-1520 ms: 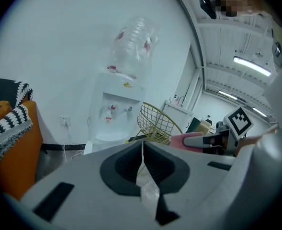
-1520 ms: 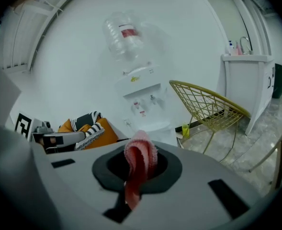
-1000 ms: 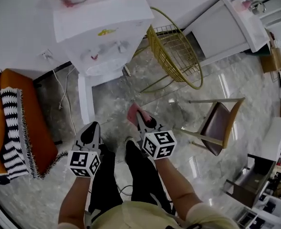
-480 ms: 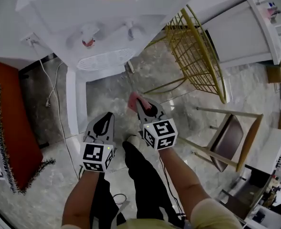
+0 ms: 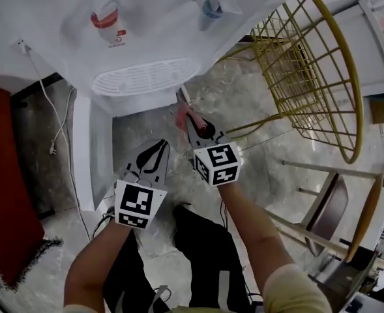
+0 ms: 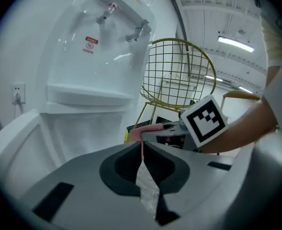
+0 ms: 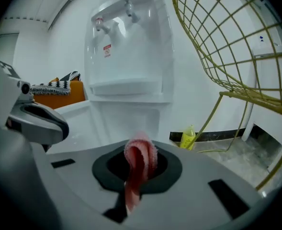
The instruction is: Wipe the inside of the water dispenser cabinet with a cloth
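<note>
The white water dispenser (image 5: 146,44) fills the top of the head view, with a red tap (image 5: 107,21) and a blue tap (image 5: 208,5) above its drip grille (image 5: 143,77). Its lower cabinet door (image 5: 82,142) stands swung open to the left, and the pale cabinet inside (image 6: 83,128) faces both grippers. My right gripper (image 5: 181,103) is shut on a pink cloth (image 7: 140,155), which bulges out of its jaws just below the grille. My left gripper (image 5: 158,150) hangs beside it, a little further back, shut with nothing held.
A gold wire chair (image 5: 309,64) stands close on the right of the dispenser. A yellow bottle (image 7: 188,137) sits on the floor by the wall. A cord (image 5: 48,109) hangs from a wall socket (image 6: 17,94) on the left. An orange sofa (image 5: 2,175) lies further left.
The view has closed in on the dispenser. Both grippers have moved forward and up towards its lower cabinet, the right one still holding the pink cloth.
</note>
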`<action>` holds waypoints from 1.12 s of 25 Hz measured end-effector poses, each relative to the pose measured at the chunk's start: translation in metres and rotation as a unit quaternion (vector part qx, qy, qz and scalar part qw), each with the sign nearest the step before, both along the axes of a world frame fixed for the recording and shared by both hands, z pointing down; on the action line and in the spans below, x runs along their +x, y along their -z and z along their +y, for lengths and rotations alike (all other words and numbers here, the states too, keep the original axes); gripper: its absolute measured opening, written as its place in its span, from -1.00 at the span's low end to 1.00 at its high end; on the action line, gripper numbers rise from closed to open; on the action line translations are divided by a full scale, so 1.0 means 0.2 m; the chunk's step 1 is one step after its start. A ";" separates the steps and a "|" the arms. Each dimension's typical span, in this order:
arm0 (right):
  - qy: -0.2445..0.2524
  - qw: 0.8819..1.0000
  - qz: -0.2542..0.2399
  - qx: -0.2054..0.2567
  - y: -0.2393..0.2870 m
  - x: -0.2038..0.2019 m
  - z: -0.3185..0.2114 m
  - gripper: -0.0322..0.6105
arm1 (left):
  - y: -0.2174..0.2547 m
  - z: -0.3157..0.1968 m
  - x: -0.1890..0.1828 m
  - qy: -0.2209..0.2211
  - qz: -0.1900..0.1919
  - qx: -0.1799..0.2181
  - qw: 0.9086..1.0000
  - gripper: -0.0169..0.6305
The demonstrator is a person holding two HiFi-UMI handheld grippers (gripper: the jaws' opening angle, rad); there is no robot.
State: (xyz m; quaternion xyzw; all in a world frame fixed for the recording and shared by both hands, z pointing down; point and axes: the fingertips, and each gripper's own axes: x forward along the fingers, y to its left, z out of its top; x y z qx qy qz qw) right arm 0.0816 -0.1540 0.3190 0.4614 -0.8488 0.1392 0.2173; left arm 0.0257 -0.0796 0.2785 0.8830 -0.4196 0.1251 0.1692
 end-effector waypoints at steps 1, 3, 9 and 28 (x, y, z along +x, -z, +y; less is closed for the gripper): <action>-0.001 1.000 -0.004 0.004 -0.05 -0.01 -0.03 -0.82 | -0.02 -0.02 0.00 -0.002 -0.001 0.002 1.000 -0.95; 0.000 1.000 -0.013 0.012 -0.13 -0.02 -0.08 -0.82 | -0.02 -0.06 -0.02 0.001 -0.010 0.013 1.000 -0.95; -0.006 0.998 -0.047 0.044 -0.32 -0.02 -0.20 -0.82 | 0.04 -0.17 -0.17 0.065 0.000 0.028 0.997 -0.95; -0.034 0.979 -0.132 0.154 -0.49 -0.08 -0.43 -0.81 | -0.34 -0.26 -0.22 0.166 0.070 -0.005 0.984 -0.95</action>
